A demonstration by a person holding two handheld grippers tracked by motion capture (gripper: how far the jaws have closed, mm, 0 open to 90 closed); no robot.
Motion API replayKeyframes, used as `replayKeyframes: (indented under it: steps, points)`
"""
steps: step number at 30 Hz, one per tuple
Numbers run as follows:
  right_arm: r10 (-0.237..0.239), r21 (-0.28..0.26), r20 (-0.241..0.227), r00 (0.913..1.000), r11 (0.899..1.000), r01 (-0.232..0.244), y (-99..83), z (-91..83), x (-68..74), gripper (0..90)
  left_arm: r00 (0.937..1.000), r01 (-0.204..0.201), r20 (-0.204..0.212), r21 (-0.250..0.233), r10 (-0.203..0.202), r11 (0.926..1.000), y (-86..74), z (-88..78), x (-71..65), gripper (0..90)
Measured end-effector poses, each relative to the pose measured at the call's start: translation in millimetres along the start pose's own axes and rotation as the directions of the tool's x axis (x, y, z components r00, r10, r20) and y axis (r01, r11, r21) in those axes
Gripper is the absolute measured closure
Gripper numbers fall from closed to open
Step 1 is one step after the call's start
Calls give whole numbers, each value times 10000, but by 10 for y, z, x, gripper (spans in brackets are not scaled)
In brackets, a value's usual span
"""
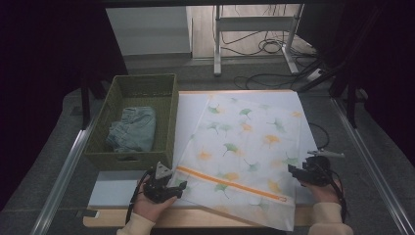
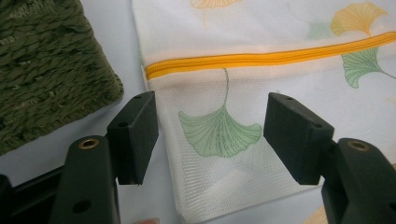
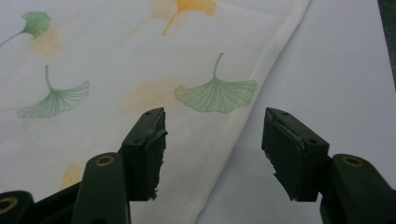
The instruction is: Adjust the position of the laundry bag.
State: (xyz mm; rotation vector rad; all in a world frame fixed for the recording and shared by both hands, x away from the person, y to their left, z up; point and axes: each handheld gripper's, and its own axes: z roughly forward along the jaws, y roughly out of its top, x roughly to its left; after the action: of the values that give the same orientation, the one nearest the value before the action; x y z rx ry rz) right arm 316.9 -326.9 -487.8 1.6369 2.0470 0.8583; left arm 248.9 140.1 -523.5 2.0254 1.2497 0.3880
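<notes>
Left gripper view: jaws of the left gripper [image 2: 212, 137] spread apart, straddling the near corner of the white mesh laundry bag printed with green and orange ginkgo leaves [image 2: 261, 93], pads clear of the fabric, nothing clamped. Orange zipper [image 2: 266, 58] just beyond the jaws, running across the bag; corner of the olive woven basket [image 2: 46, 70] off to the left, apart from the bag.

Right gripper view: jaws of the right gripper [image 3: 212, 149] likewise parted — one over the bag's hemmed side edge, the other over the bare white table cover [image 3: 336, 70]; no grip on anything.

High view: bag lying flat and slightly askew on the cover, its zipper end toward the person, left gripper at its near-left corner, right gripper at its right edge. Basket to the left, holding a folded pale blue-grey cloth [image 1: 133, 128].

Risks from here, as a judgement: thin mesh lying flat, so closing without dipping low enough likely to pinch air, or only one layer. Uneven pulls from the two sides — skewed or bunched bag. A snag on the zipper possible too.
</notes>
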Motion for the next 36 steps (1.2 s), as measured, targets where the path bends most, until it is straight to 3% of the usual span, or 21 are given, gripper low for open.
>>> replayKeyframes:
  steps: [9,22,29,36]
  points:
    - [257,432,213,9994,9987,-266,135,202,-48,461,10000,18,63,84,-18,10000,-1,25,-9,348]
    - [-244,991,549,9982,9949,188,109,332,33,502,9999,-50,134,144,48,9999,1,30,-20,352]
    - [-598,918,970,9935,9945,509,100,338,49,645,9998,-85,165,205,81,9998,1,44,-28,353]
    - [-681,844,805,9944,9945,613,105,345,46,798,9997,-240,99,287,237,9993,-2,59,-55,352]
